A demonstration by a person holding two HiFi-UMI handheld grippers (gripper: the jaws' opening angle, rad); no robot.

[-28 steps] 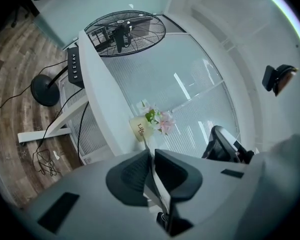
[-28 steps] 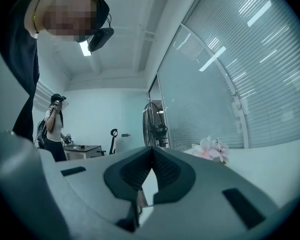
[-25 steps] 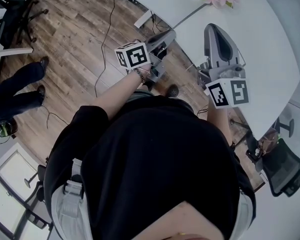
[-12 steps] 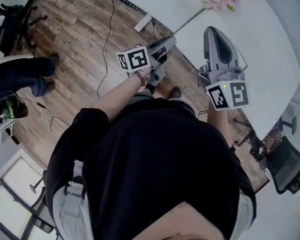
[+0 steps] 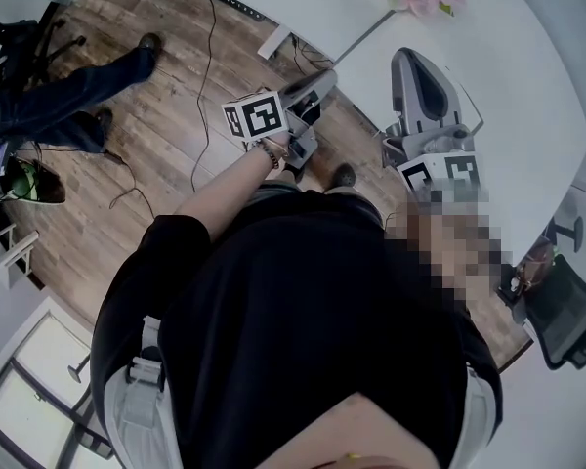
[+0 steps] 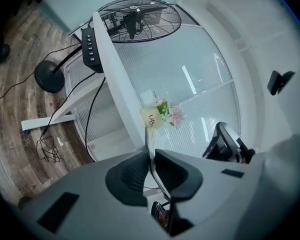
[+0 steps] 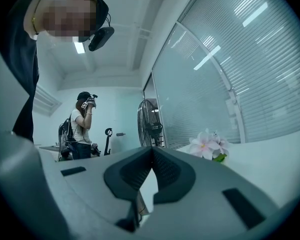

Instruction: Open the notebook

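The left hand-held gripper (image 6: 151,153), jaws together on nothing, points level beside the edge of the white desk (image 6: 117,74). The right hand-held gripper (image 7: 151,150), jaws also together and empty, is above the desk, with pink flowers (image 7: 206,145) ahead to its right. No view shows the notebook.

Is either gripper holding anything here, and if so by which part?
Nothing is held. The left gripper and the right gripper both have their jaws together with nothing between them.
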